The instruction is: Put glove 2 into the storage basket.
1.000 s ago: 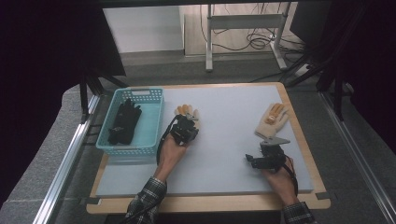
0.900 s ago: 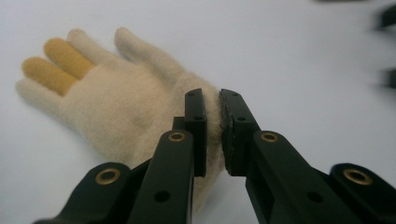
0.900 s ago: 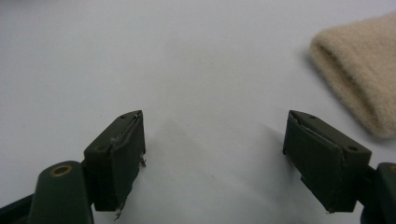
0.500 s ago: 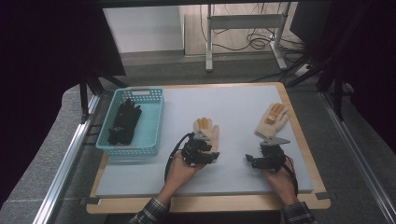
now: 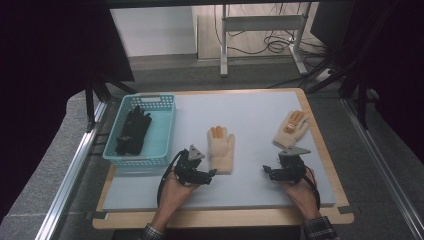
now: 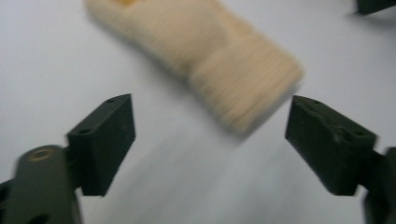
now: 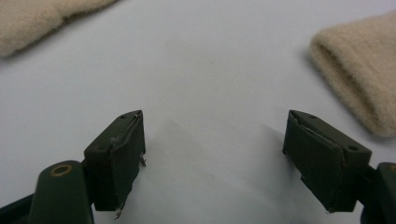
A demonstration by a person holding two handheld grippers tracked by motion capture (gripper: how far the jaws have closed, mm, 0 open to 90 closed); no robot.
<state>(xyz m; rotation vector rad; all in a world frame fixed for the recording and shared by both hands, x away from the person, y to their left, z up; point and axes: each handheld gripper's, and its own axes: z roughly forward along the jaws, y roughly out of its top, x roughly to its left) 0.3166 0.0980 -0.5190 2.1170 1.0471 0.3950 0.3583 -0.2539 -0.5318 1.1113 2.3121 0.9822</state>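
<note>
Two cream gloves lie on the grey mat (image 5: 250, 115): one glove (image 5: 221, 148) at centre, the other glove (image 5: 291, 128) at right. Just lower left of the centre glove, the left gripper (image 5: 206, 176) has just been opening, jaws wide and empty. Lower right, the right gripper (image 5: 267, 172) also gapes wide and empty. At left, the blue basket (image 5: 165, 125) holds a black glove (image 5: 134, 131).

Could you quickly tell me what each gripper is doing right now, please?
Left gripper: jaws just opened, nothing held; the middle glove lies free just ahead.
Right gripper: open, holding nothing.
</note>
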